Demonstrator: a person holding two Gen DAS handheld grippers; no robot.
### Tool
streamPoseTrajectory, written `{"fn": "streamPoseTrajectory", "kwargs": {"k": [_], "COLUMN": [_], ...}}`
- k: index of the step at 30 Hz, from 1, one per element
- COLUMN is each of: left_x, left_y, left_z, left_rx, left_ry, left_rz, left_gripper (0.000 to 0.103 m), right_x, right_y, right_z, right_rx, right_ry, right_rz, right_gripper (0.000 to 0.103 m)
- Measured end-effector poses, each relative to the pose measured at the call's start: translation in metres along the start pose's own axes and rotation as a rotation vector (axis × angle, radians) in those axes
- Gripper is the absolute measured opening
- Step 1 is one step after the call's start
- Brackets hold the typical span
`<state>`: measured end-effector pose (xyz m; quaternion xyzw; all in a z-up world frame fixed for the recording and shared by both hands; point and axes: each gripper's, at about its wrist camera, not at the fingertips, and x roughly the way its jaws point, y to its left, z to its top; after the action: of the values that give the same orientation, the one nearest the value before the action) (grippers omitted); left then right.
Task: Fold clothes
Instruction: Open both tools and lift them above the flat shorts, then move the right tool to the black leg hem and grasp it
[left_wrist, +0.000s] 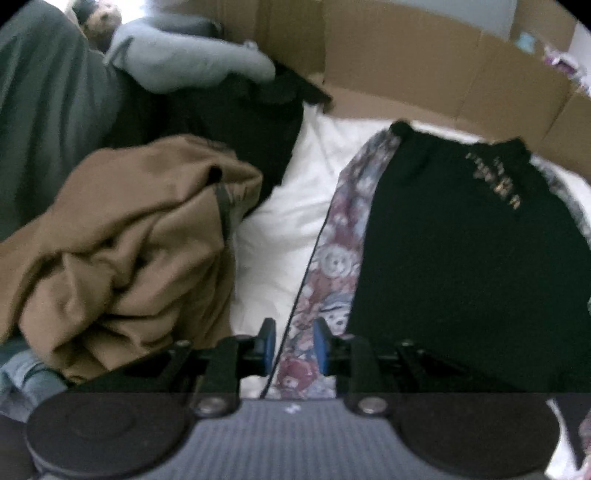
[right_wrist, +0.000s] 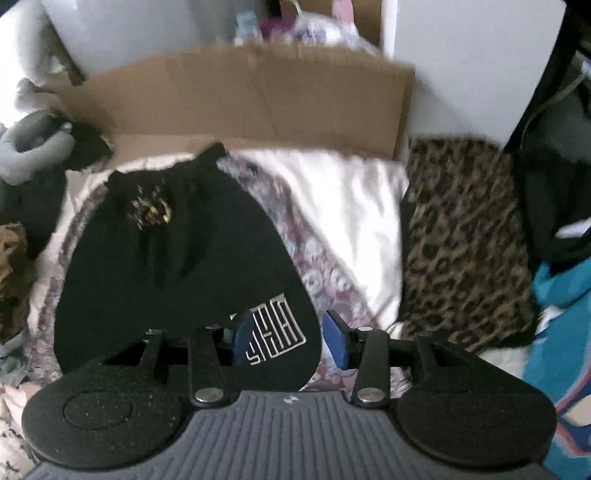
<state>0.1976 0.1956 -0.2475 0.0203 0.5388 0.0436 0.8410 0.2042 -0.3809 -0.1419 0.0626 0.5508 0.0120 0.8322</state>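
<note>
Roughly, by landmark (everything is placed relative to the black garment):

Black garment (left_wrist: 472, 258): one, lying spread on the patterned cloth (left_wrist: 332, 266), gold lettering at its far end and a white maze-like logo at its near corner; whether it lies laid out for folding or is already partly folded, I cannot tell.

White bedding (left_wrist: 291, 229): under and to the left of the black garment, probably serving as the flat folding surface.

Left gripper (left_wrist: 294, 347): at the near left edge of the black garment, over the patterned border; its blue pads stand apart with a thin dark cord running between them, gripping nothing that shows.

Right gripper (right_wrist: 291, 339): at the near right corner of the black garment; the logo corner lies between the blue pads, yet a gap shows beside the right pad, so the jaws look unclenched (likely placed to take that corner).

Brown garment (left_wrist: 140, 251): one, crumpled in a heap left of the black garment, apparently among the unfolded clothes.

Grey garment (left_wrist: 192, 55): one, bunched far left beyond the black garment.

Leopard-print cloth (right_wrist: 465, 243): one, flat to the right of the black garment.

Cardboard panel (right_wrist: 258, 99): one, standing just beyond the black garment's far end.
</note>
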Motion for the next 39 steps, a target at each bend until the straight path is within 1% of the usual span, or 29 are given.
{"fn": "streamPoseTrajectory", "kwargs": {"k": [3, 5, 8, 9, 11, 14, 15, 16, 18, 20, 24, 28, 31, 34, 39], "left_x": [-0.022, -0.037, -0.054, -0.059, -0.070, -0.086, -0.093, -0.099, -0.104, -0.107, -0.109, -0.102, -0.098, -0.092, -0.078], "left_y": [0.000, 0.000, 0.001, 0.000, -0.002, -0.003, 0.000, 0.002, 0.005, 0.009, 0.022, 0.032, 0.039, 0.043, 0.050], "left_z": [0.002, 0.003, 0.005, 0.006, 0.005, 0.001, -0.003, -0.006, -0.013, -0.019, -0.036, -0.048, -0.056, -0.063, -0.077], "left_rx": [-0.001, 0.002, 0.002, 0.007, 0.027, 0.039, 0.026, 0.014, -0.005, -0.006, -0.052, -0.051, -0.045, -0.032, -0.059], "left_ry": [-0.009, -0.016, -0.024, -0.026, -0.038, -0.088, -0.112, -0.132, -0.139, -0.137, -0.111, -0.080, -0.067, -0.055, -0.034], "left_rz": [-0.022, -0.044, -0.074, -0.084, -0.102, -0.113, -0.121, -0.128, -0.139, -0.133, -0.130, -0.100, -0.085, -0.081, -0.080], "left_gripper": [0.029, 0.035, 0.041, 0.042, 0.045, 0.046, 0.047, 0.050, 0.050, 0.050, 0.050, 0.050, 0.054, 0.054, 0.054], "right_x": [-0.034, -0.051, -0.073, -0.081, -0.098, -0.109, -0.110, -0.108, -0.106, -0.104, -0.099, -0.093, -0.081, -0.070, -0.042], "right_y": [0.003, 0.003, 0.005, 0.006, 0.010, 0.017, 0.020, 0.023, 0.031, 0.038, 0.053, 0.067, 0.079, 0.089, 0.103], "right_z": [0.015, 0.018, 0.020, 0.019, 0.011, -0.002, -0.006, -0.011, -0.020, -0.029, -0.047, -0.066, -0.083, -0.102, -0.132], "right_rx": [-0.013, 0.003, 0.043, 0.049, 0.055, 0.100, 0.112, 0.118, 0.131, 0.144, 0.170, 0.193, 0.190, 0.192, 0.191], "right_ry": [0.015, 0.036, 0.070, 0.072, 0.039, 0.028, 0.024, 0.012, -0.011, -0.035, -0.081, -0.126, -0.137, -0.153, -0.144], "right_rz": [-0.003, -0.015, -0.044, -0.051, -0.056, -0.053, -0.049, -0.039, -0.020, -0.001, 0.038, 0.076, 0.102, 0.125, 0.119], "right_gripper": [0.058, 0.058, 0.058, 0.058, 0.059, 0.059, 0.059, 0.059, 0.059, 0.059, 0.059, 0.059, 0.059, 0.059, 0.059]}}
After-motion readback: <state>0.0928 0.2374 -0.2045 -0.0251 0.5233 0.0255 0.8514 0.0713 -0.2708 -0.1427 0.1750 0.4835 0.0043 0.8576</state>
